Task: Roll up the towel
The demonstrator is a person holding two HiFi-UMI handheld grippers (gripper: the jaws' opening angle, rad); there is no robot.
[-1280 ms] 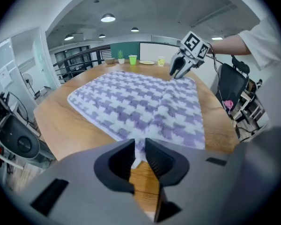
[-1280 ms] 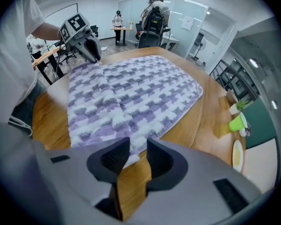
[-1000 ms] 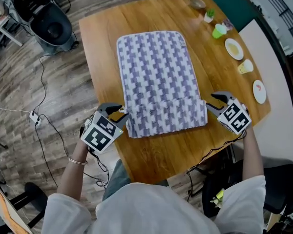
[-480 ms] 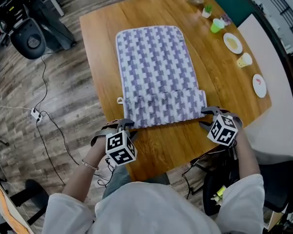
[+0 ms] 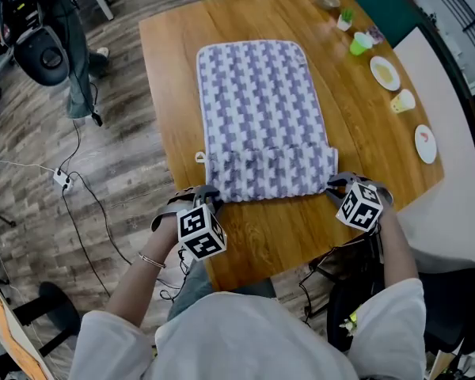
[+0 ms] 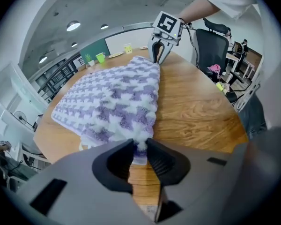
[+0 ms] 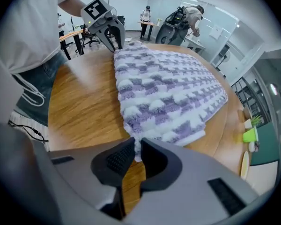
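Room was bright and evenly lit from round ceiling lights (image 6: 73,26) overhead, shadows soft and short, with a pale sheen on the wooden table (image 7: 82,78) but no harsh glare. Head view was sharp across the frame, the towel (image 5: 257,109) pattern crisp. Both gripper views were heavy fisheye: straight lines bowed, corners vignetted to black, grey foreground right at the lens soft while the middle stayed in focus.
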